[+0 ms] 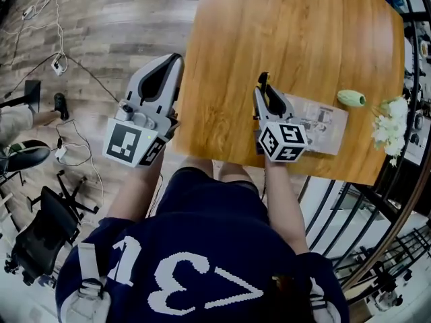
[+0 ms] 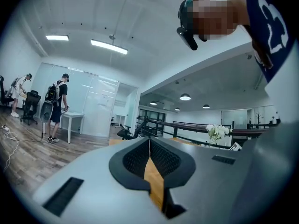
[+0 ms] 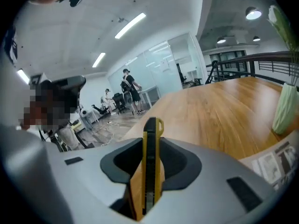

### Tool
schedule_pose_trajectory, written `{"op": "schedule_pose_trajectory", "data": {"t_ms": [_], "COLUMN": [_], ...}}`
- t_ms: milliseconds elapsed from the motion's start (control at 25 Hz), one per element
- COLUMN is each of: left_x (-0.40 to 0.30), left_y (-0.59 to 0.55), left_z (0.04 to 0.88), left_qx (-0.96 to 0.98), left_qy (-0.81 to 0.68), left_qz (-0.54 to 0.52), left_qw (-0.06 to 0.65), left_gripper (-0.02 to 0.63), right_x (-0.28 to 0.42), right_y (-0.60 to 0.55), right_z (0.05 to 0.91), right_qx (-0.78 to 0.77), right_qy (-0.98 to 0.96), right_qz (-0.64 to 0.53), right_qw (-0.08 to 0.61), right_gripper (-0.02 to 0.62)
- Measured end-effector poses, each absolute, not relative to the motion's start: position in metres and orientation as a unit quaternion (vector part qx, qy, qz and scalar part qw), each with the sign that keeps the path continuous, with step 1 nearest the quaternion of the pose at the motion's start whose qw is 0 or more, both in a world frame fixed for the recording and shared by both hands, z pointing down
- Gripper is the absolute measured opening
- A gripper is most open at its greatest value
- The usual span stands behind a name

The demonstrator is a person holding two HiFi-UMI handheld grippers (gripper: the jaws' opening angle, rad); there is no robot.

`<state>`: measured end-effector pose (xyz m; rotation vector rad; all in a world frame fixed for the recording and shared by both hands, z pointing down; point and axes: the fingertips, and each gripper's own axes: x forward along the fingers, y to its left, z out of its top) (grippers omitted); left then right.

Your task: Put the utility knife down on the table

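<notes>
Utility knife (image 3: 151, 130) pinched in right tongs (image 1: 265, 93) over table (image 1: 303, 39); left tongs (image 2: 149, 141) pressed together

Navy shirt (image 1: 202, 247) with white numerals, grey left hand-held gripper (image 1: 174, 60), grey right hand-held gripper (image 1: 262, 91), black-and-white marker cubes (image 1: 131, 143)

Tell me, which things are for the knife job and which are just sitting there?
For the job: utility knife, right gripper shut on it, wooden table.
Just there: printed sheet, green vase, white flowers, left gripper shut, empty.
</notes>
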<state>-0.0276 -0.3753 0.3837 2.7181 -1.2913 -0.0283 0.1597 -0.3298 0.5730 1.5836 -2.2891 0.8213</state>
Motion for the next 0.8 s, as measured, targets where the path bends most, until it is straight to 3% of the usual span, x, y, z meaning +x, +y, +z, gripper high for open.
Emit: {"op": "schedule_pose_trajectory", "data": {"t_ms": [480,720,800], "left_x": [-0.033,-0.04,-0.04], "left_y": [-0.367,-0.36,-0.361], "left_z": [0.396,0.388,0.388], "left_qx": [0.9,0.899,0.898], "left_qy": [-0.429,-0.432,-0.433], "left_qz": [0.0,-0.005,-0.008], "left_qw": [0.083,0.076,0.07], "left_gripper": [0.017,0.018,0.017], "right_x": [0.147,0.15,0.154], "right_y": [-0.295,-0.296,-0.308], "right_z": [0.654,0.64,0.619], "right_qx": [0.536,0.545,0.557], "right_qy": [-0.725,-0.73,-0.743], "right_qz": [0.321,0.307,0.281], "right_qw": [0.291,0.275,0.243], "right_gripper": [0.124,0.126,0.072]}}
